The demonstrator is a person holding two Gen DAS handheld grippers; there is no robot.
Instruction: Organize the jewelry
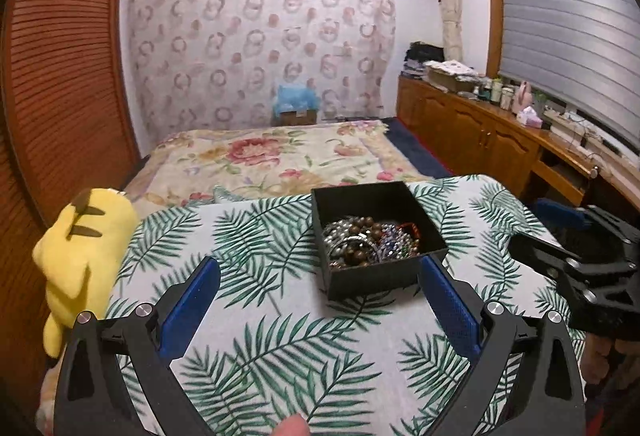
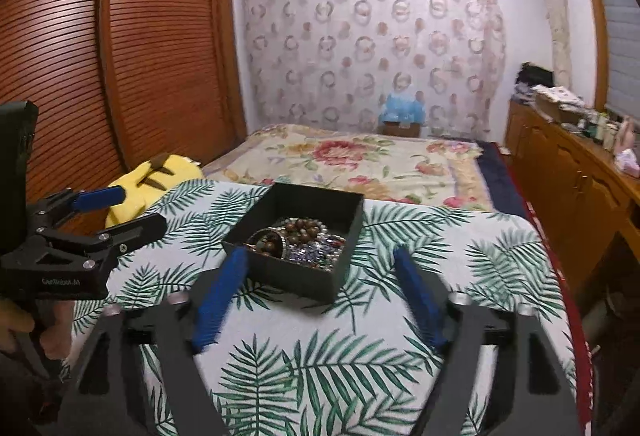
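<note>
A black open box (image 1: 348, 199) sits on a table with a palm-leaf cloth (image 1: 260, 324). It holds a heap of jewelry (image 1: 370, 242): brown bead bracelets, silver beads and coloured strands. My left gripper (image 1: 320, 268) is open and empty, just in front of the box. The right gripper shows at the right edge of the left wrist view (image 1: 532, 232), open. In the right wrist view the box (image 2: 316, 201) with the jewelry (image 2: 304, 242) lies just ahead of my open, empty right gripper (image 2: 320, 260). The left gripper (image 2: 124, 209) shows at left, open.
A yellow plush toy (image 1: 86, 252) lies at the table's left edge. Beyond the table is a bed with a floral cover (image 1: 276, 151). A wooden louvred wardrobe (image 2: 120, 35) stands at left, and a wooden cabinet (image 1: 476, 131) with clutter at right.
</note>
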